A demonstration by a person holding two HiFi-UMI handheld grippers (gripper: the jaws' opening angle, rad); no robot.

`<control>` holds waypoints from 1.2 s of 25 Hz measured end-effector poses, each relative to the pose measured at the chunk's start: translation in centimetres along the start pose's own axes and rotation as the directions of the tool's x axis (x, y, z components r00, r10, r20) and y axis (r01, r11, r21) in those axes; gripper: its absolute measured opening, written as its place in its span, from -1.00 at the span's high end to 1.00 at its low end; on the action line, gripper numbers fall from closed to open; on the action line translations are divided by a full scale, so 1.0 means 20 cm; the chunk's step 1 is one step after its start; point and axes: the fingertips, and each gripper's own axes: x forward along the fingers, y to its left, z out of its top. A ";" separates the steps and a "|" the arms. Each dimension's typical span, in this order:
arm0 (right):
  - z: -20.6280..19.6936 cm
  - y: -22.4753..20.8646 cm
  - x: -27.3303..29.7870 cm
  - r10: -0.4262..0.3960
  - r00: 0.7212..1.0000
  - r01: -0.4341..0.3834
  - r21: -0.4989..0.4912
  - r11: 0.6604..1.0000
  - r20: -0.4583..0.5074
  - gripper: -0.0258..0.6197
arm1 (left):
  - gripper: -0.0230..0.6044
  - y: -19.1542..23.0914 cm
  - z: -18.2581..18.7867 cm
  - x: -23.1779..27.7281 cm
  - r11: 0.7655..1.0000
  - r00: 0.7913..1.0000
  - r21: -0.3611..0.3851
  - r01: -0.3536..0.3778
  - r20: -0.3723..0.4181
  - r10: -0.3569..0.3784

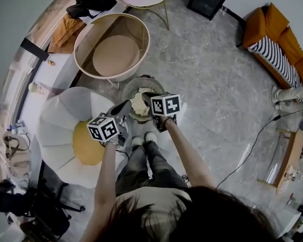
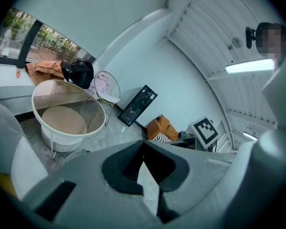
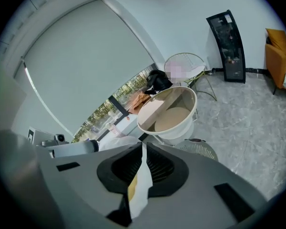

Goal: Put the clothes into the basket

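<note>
Cream cloth (image 3: 139, 190): clamped in right tongs (image 3: 143, 147), over basket (image 1: 127, 89).
Left tongs (image 2: 143, 143): closed, empty, just beside basket.

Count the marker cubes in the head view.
2: the left cube is by the white chair; the right cube is higher, at the grey basket's edge. No others show.

Overhead and low views, shared table (image 1: 116, 54)

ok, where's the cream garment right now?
Centre of the head view: the cream garment is pinched in the right gripper, at the mouth of the round grey basket, just ahead of the person's feet.
</note>
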 end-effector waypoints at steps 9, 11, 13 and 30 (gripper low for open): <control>0.15 0.21 -0.20 0.097 0.989 -0.088 -0.084 0.993 0.112 0.84 | 0.89 -0.17 0.06 -0.07 0.999 0.998 0.043 0.026 0.050 -0.029; 0.17 0.25 -0.24 0.118 0.984 -0.104 -0.106 0.989 0.134 0.85 | 0.89 -0.20 0.08 -0.08 0.998 0.998 0.054 0.029 0.060 -0.032; 0.20 0.29 -0.27 0.139 0.978 -0.118 -0.133 0.984 0.157 0.85 | 0.89 -0.22 0.10 -0.09 0.997 0.997 0.069 0.029 0.072 -0.034; 0.34 0.51 -0.44 0.278 0.914 -0.190 -0.293 0.937 0.296 0.89 | 0.89 -0.33 0.23 -0.15 0.981 0.992 0.192 -0.004 0.126 -0.021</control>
